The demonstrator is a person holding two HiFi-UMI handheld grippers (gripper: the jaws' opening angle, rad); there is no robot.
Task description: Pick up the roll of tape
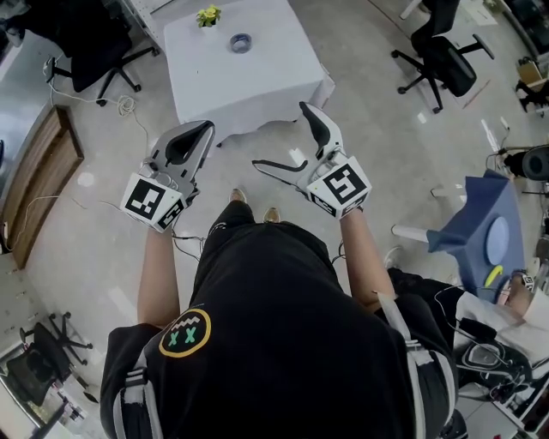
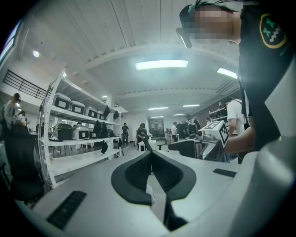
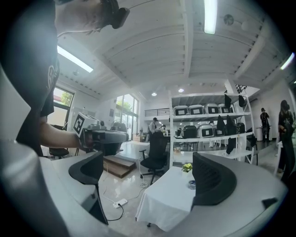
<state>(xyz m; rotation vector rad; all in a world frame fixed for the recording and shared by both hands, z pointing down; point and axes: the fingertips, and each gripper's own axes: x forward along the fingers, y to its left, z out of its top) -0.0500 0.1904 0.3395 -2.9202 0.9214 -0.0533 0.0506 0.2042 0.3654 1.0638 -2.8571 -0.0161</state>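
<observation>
"Where's the tape, then?"

"The roll of tape (image 1: 241,42) is lying flat on the white-clothed table (image 1: 257,81), toward its far side. A small yellow flower (image 1: 208,15) sits just left of it and a little farther back. Nothing is touching the roll."

"And the person?"

"Standing on the near side of the table, short of it, with both grippers held out over the floor (image 1: 369,146). The left gripper (image 1: 206,129) has its jaws pressed together with nothing between them. Its own camera looks off toward shelving (image 2: 74,139), not the table. The right gripper (image 1: 279,135) has its jaws spread wide and empty. In its view the table sits between the pads, and the roll shows as a small ring close to the right pad (image 3: 213,178)."

"So no pickup yet?"

"No. I'd call this the approach, barely begun. The roll is well apart from both grippers."

"What does the next move need?"

"By my reckoning, a step forward and a reach across the cloth with the right one, since that's the one that's open. The roll lies flat and low, so the jaws would have to come down from above. They'd straddle the ring, or one wall of it, before closing. The flower is near enough that a careless reach could knock it."
</observation>
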